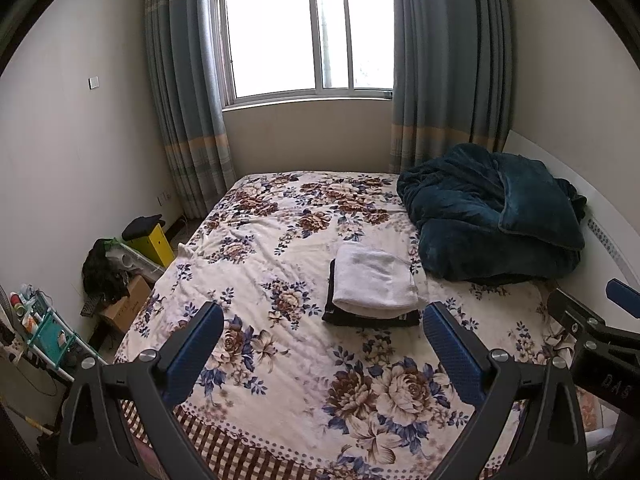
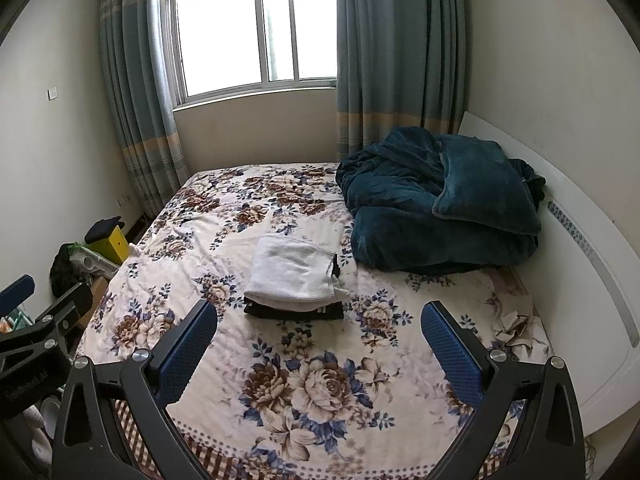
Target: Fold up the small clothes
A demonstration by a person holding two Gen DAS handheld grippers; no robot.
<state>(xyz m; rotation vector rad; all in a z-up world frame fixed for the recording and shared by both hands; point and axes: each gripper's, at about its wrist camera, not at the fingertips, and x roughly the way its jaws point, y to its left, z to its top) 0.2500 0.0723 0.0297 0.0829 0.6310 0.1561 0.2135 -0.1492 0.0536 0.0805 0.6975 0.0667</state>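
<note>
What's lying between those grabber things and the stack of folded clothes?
Only bare floral bedspread separates each gripper from the folded stack, in both views.

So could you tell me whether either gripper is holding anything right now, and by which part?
Nothing is held: the left gripper and right gripper are open above the floral bedspread.

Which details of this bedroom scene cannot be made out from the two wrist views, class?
- Black garment: both views, mostly covered by the white folded garment; type unclear.
- Bed's near edge: both views, hidden behind the jaws.
- Floor clutter: left wrist view, too small and jumbled to identify.
- Outside the window: overexposed in both views.
</note>
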